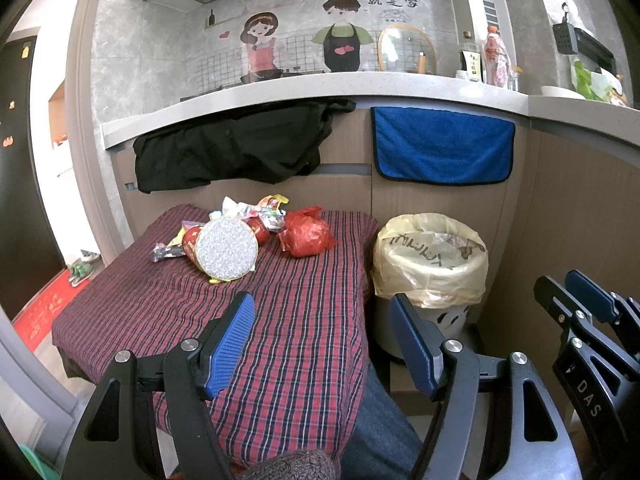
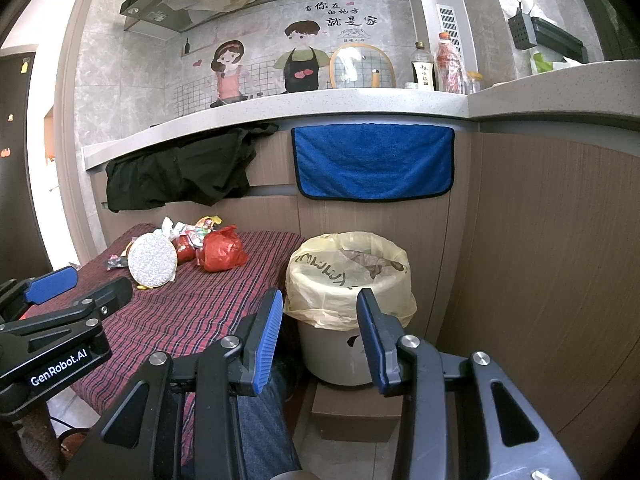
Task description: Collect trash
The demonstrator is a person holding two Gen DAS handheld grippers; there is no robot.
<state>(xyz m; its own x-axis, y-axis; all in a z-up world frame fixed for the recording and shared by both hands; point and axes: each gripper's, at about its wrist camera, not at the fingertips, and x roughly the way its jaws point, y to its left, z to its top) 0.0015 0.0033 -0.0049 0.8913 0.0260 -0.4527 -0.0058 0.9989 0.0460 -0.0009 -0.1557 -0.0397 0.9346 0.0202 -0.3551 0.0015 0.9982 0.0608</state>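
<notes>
A heap of trash lies at the far end of a small table with a red plaid cloth (image 1: 224, 320): a round silver-faced can (image 1: 226, 249), a crumpled red plastic bag (image 1: 306, 232), and colourful wrappers (image 1: 264, 210). The same can (image 2: 152, 260) and red bag (image 2: 222, 249) show in the right wrist view. A grey bin lined with a yellowish bag (image 1: 430, 260) stands right of the table, also in the right wrist view (image 2: 350, 280). My left gripper (image 1: 322, 344) is open and empty above the near table edge. My right gripper (image 2: 320, 332) is open and empty, in front of the bin.
A kitchen counter (image 1: 320, 88) runs behind, with a black garment (image 1: 232, 148) and a blue towel (image 1: 442, 146) hanging from its edge. Bottles (image 1: 496, 56) and a pot lid stand on it. Wooden cabinet panels close the right side. A red mat (image 1: 44, 312) lies on the floor at left.
</notes>
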